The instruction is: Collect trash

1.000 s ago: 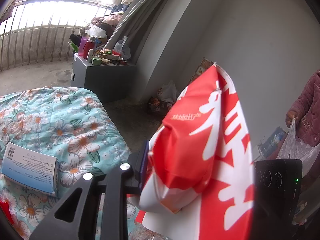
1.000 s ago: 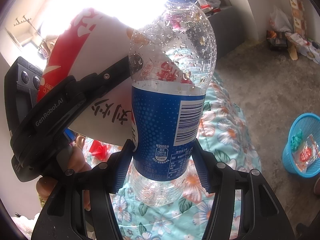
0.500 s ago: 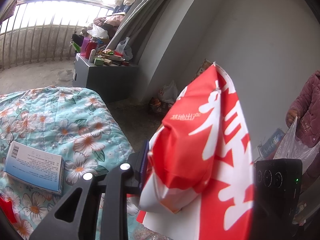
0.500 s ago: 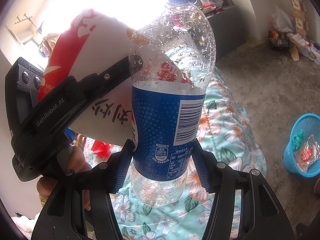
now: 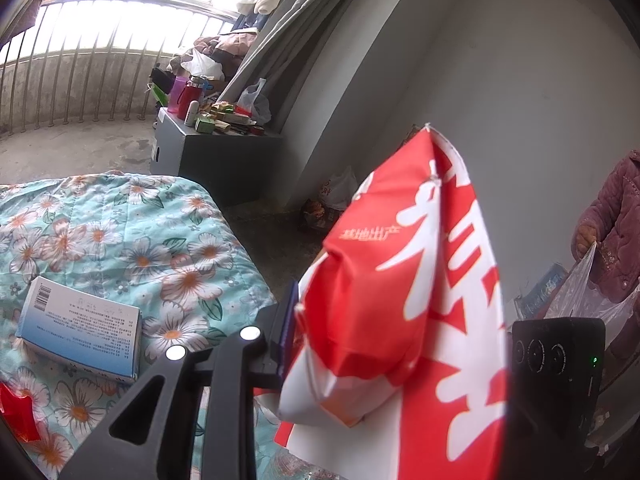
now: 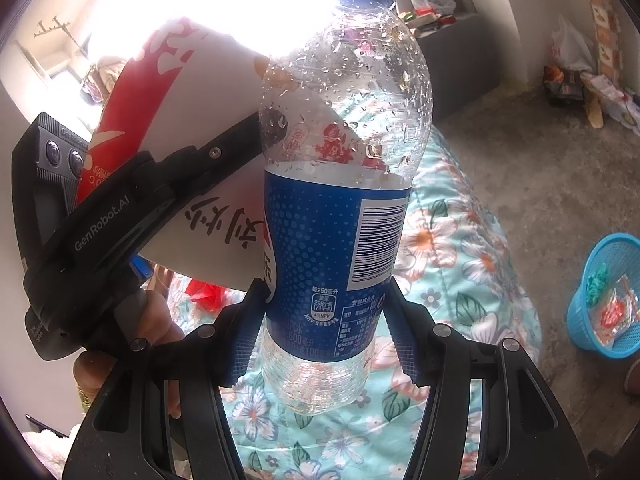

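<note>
Right fingers (image 6: 240, 336) clamping empty bottle (image 6: 340, 184), blue basket (image 6: 608, 300) holding wrappers (image 6: 612, 312)

Below you lies a bed (image 5: 120, 232) under a teal floral quilt. A blue-and-white box (image 5: 80, 330) rests flat on it at your 9 o'clock, a red scrap (image 5: 16, 412) beside it at 8. On the concrete floor (image 6: 560, 184), a blue basket (image 6: 608, 300) stands at 3 o'clock.
</note>
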Demonstrator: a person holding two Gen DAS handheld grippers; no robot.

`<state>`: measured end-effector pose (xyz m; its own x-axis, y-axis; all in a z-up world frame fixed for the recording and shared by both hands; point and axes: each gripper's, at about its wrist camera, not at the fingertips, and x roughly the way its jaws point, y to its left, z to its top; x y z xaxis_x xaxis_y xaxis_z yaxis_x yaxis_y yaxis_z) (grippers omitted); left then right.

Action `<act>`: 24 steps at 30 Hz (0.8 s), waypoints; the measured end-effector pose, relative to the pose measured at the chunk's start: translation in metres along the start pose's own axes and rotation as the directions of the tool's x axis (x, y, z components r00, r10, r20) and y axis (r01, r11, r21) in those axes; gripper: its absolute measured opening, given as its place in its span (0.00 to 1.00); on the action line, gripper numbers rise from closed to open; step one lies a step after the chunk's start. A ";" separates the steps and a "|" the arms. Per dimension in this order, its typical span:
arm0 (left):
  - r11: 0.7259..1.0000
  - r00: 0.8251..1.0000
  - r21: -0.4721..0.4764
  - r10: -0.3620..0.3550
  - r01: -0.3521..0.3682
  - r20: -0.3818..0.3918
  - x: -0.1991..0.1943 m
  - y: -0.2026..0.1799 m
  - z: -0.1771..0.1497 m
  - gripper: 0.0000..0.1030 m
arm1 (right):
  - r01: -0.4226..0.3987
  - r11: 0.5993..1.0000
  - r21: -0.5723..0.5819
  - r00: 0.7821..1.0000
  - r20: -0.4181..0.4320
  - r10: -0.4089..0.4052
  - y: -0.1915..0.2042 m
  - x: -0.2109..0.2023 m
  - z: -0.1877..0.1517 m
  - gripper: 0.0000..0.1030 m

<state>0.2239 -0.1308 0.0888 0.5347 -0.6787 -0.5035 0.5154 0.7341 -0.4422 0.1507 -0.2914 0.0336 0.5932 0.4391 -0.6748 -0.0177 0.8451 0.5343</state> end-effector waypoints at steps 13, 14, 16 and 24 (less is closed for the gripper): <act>1.000 1.000 -0.007 0.003 -0.003 0.010 -0.012 -0.003 -0.003 0.24 | -0.013 1.000 -0.013 1.000 -0.006 0.012 -0.006 -0.001 0.001 0.54; 1.000 1.000 -0.005 0.003 -0.003 0.009 -0.012 -0.003 -0.003 0.24 | -0.012 1.000 -0.012 1.000 -0.005 0.011 -0.007 -0.001 0.001 0.54; 1.000 1.000 0.000 0.004 -0.004 0.009 -0.013 -0.003 -0.003 0.24 | -0.009 1.000 -0.013 1.000 -0.003 0.009 -0.005 0.001 0.001 0.54; 1.000 1.000 0.000 0.000 0.000 0.009 -0.014 -0.005 -0.003 0.24 | -0.004 1.000 -0.020 1.000 -0.004 0.004 -0.002 0.001 0.002 0.54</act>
<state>0.2124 -0.1247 0.0958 0.5409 -0.6786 -0.4970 0.5149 0.7343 -0.4423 0.1533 -0.2936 0.0329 0.5895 0.4434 -0.6752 -0.0362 0.8495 0.5264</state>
